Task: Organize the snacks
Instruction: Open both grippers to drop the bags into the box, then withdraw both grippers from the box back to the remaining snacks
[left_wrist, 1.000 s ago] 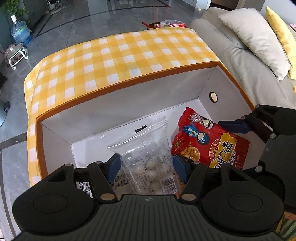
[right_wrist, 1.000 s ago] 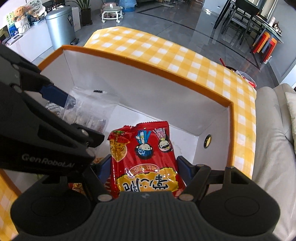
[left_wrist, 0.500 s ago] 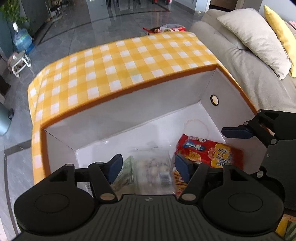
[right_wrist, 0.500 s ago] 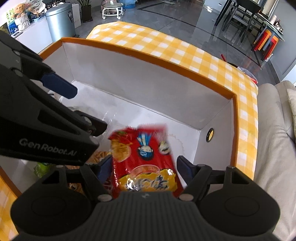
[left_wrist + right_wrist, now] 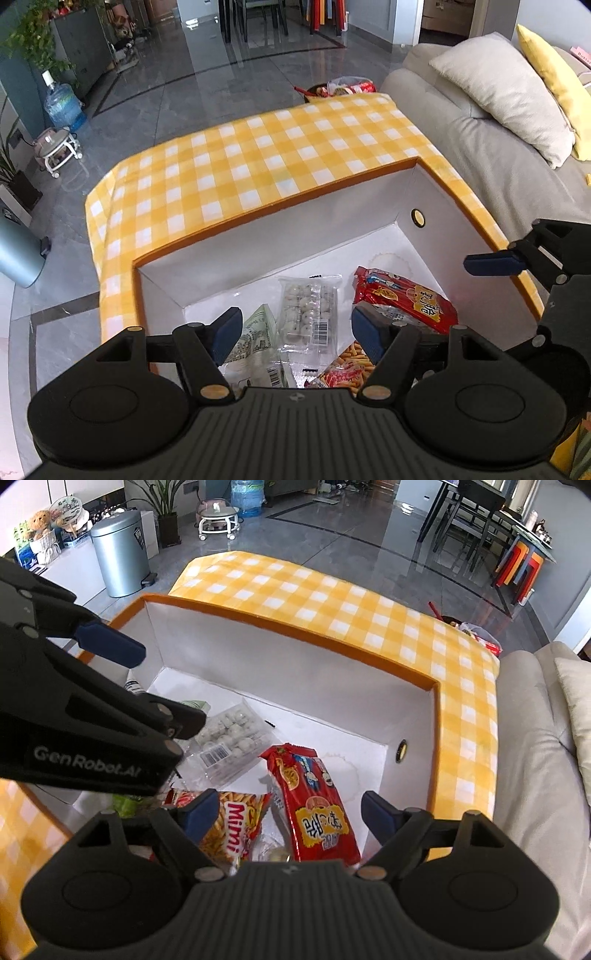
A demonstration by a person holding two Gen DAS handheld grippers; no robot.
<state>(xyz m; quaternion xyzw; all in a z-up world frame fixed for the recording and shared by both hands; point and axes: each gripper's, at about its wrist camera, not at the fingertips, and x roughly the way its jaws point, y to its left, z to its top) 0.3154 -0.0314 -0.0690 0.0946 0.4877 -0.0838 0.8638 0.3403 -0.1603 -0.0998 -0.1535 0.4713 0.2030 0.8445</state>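
A white box (image 5: 332, 221) with an orange rim holds several snacks. A clear pack of white balls (image 5: 308, 314) lies flat on its floor, also in the right wrist view (image 5: 231, 746). A red snack bag (image 5: 404, 302) lies to its right, also in the right wrist view (image 5: 314, 805). A Mimi fries bag (image 5: 232, 830) and a green-white pack (image 5: 255, 336) lie nearer. My left gripper (image 5: 297, 334) is open and empty above the box. My right gripper (image 5: 284, 812) is open and empty above the red bag.
The box stands on a yellow checked tablecloth (image 5: 258, 166). A grey sofa (image 5: 498, 147) with cushions is on the right. A metal bin (image 5: 118, 557) and a water bottle (image 5: 62, 107) stand on the floor beyond.
Both grippers have let go: the clear pack and the red bag dropped flat into the box. Both grippers have risen and pulled back.
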